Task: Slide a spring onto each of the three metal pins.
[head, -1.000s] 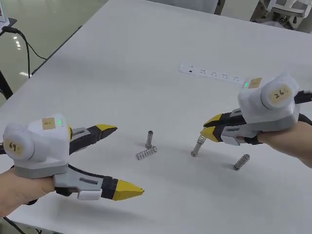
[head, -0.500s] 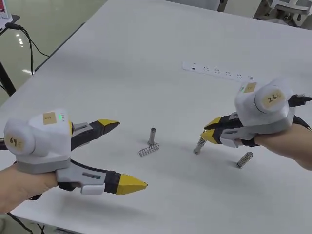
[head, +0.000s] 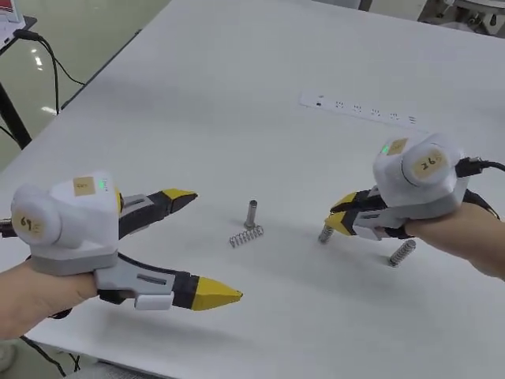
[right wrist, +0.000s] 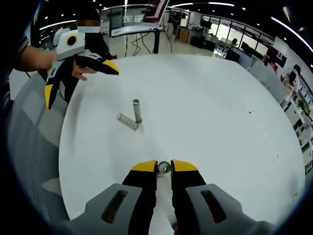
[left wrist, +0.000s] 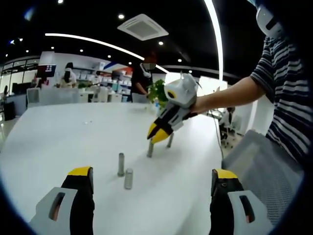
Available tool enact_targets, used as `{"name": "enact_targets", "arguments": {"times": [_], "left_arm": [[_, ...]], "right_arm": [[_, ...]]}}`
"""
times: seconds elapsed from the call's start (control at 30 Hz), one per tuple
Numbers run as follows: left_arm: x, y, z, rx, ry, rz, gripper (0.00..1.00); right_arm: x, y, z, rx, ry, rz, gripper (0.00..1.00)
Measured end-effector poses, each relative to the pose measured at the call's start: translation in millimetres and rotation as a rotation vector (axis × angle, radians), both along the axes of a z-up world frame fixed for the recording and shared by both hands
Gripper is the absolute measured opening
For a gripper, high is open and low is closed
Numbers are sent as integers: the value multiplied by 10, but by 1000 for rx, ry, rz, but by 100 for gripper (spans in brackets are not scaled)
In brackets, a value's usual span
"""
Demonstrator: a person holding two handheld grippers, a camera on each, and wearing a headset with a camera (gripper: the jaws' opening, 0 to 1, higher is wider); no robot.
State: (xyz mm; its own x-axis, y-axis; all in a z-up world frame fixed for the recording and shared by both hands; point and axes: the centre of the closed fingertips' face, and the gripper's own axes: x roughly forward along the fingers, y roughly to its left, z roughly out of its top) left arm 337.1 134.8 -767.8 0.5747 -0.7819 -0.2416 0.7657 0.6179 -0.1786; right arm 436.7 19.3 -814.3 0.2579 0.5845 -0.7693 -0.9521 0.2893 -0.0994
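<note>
Nearly level, right tool grips pin; left tool gapes.

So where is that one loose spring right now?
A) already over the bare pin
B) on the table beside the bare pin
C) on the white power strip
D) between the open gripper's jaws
B: the loose spring lies flat on the table beside the bare pin; the left gripper is open and holds nothing, the right gripper is shut on another pin.
</note>
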Motion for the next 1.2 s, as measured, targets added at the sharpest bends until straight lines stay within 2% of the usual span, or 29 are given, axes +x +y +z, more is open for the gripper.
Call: {"name": "enact_targets", "arguments": {"times": [0.27,0.7,0.83,1.2], "left_arm": [[-1,-6,-5,1,2,1,98],[20,-36,60,0,-5,-2,98],[40,-30,99,-5,-13,0,98],[53,-41,114,-2,-15,-7,97]], "right_arm": [[-28,-17,-83,-15,11,-5,8],[-40,5,-82,8,28,-23,8],[-60,-32,-137,-18,23,-15,8],[-59,-42,-100,-16,25,-19,9]]}}
